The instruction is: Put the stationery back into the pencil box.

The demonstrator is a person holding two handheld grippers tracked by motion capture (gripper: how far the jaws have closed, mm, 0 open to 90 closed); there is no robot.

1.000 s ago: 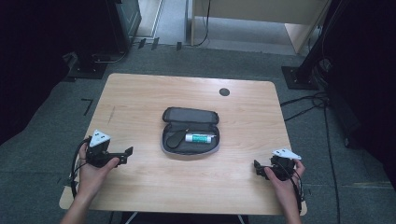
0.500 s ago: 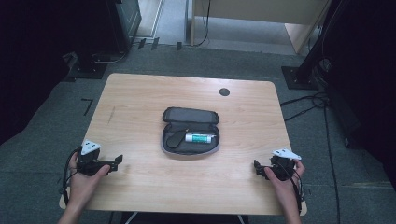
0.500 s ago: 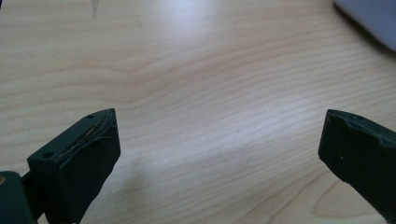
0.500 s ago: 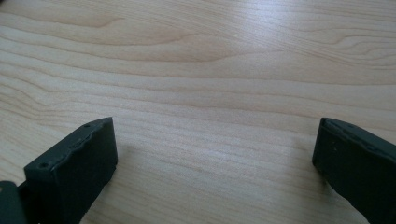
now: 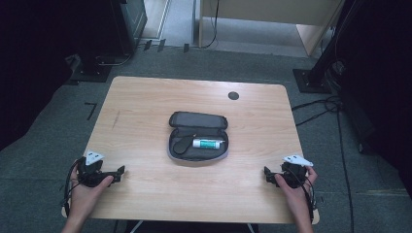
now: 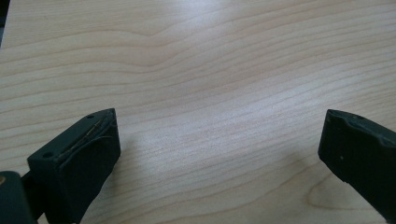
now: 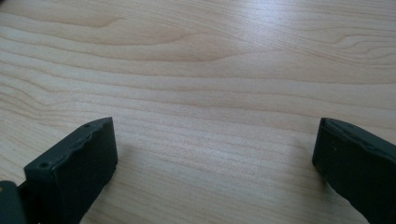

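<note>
On the left, my left gripper point(image 5: 116, 173) rests low at the near-left corner of the surface point(image 5: 145, 104), its jaws spread wide and holding nothing, only pale wood grain between them. In the middle lies the open case point(image 5: 197, 136), a dark, rounded oval pouch with its lid folded back; inside it sits a white tube point(image 5: 208, 143) with a green band, its lettering too small to read. At the near right, my right gripper point(image 5: 268, 174) has its jaws wide apart too, empty.
</note>
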